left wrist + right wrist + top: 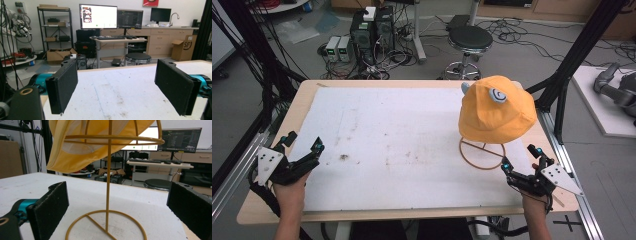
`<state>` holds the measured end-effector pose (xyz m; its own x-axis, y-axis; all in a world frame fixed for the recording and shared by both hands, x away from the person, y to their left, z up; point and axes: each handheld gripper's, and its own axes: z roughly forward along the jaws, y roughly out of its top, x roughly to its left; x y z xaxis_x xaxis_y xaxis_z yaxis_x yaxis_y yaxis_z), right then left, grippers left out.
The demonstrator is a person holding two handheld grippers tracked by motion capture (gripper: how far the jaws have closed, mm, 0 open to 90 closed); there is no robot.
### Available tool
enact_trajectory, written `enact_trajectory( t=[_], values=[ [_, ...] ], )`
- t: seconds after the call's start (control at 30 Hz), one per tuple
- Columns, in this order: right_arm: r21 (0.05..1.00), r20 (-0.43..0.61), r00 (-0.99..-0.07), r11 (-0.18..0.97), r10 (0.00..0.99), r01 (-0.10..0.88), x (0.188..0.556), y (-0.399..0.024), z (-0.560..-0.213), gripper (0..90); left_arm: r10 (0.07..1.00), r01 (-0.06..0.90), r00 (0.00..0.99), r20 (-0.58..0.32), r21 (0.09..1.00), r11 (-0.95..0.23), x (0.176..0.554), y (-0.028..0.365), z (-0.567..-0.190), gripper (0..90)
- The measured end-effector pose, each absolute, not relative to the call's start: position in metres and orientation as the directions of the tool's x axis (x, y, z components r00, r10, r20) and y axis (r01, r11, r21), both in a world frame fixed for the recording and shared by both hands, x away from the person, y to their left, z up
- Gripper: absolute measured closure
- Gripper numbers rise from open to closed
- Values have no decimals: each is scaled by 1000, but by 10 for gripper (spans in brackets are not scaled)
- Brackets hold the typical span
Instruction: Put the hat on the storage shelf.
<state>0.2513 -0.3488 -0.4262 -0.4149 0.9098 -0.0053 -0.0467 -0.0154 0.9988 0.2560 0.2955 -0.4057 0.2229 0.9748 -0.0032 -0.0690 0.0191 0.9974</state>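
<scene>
An orange bucket hat with a cartoon eye on it sits on a gold wire stand at the right of the white mat. From below, the right gripper view shows the hat over the stand's upright rod and ring base. My right gripper is open just in front of the stand's base; its jaws frame the rod without touching it. My left gripper rests open at the mat's left edge, with nothing between its jaws.
A white mat covers most of the wooden table. Beyond the far edge stand a black stool, computer towers and cables on the floor. Black frame posts rise at both sides.
</scene>
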Motion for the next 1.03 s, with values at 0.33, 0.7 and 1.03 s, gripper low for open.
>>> enact_trajectory(
  t=[0.33, 0.7, 1.03],
  values=[
    [999, -12, -425, -9, 905, -46, 252, -346, -426, 35, 976, -72, 217, -2, 997, 18, 253, 296, -406, 191],
    [999, -17, -429, -1, 903, -41, 253, -344, -426, 35, 976, -61, 220, 5, 998, 9, 255, 298, -407, 191],
    [999, -20, -427, 3, 904, -41, 250, -344, -426, 35, 975, -56, 223, 5, 998, 7, 257, 297, -409, 191]
  ],
)
